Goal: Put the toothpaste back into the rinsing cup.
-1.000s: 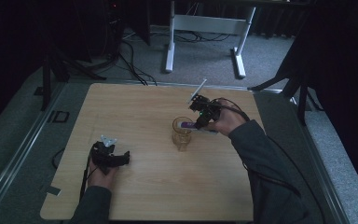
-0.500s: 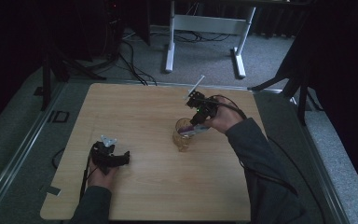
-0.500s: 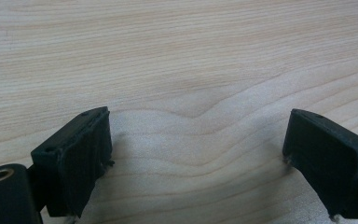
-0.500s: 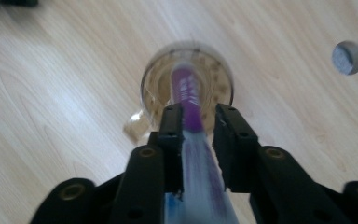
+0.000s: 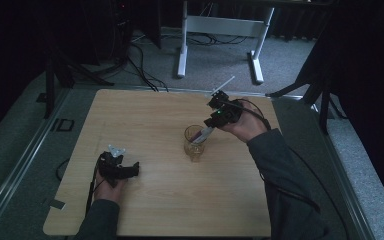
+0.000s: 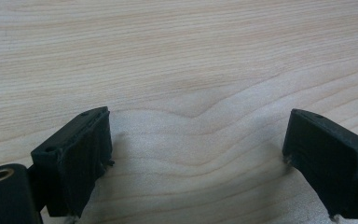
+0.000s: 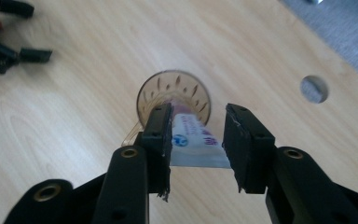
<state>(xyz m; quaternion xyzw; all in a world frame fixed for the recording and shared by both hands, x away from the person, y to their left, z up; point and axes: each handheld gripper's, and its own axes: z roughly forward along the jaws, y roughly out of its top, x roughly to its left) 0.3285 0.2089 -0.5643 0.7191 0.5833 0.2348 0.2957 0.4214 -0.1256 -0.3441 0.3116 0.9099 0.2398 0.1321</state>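
A clear amber glass (image 5: 195, 147) stands near the middle of the wooden table (image 5: 150, 115). A white and purple tube (image 5: 203, 134) leans in it, flat end up. My right gripper (image 5: 211, 122) hovers just above the glass, pointing down at it. In the right gripper view its jaws have just been opening, and the tube (image 7: 193, 140) lies loosely between them over the glass (image 7: 173, 93). My left gripper (image 5: 129, 170) rests on the table at the front left. It is open, with bare wood between its jaws (image 6: 196, 154).
A round hole (image 7: 314, 88) pierces the tabletop right of the glass. Beyond the table's far edge, a white desk frame (image 5: 220, 30) and cables lie on the grey floor. The left gripper (image 7: 9, 46) shows far off in the right gripper view.
My right gripper has lifted a little above the glass and opened its jaws, letting go of the tube, which now leans in the glass. The left hand has not moved.
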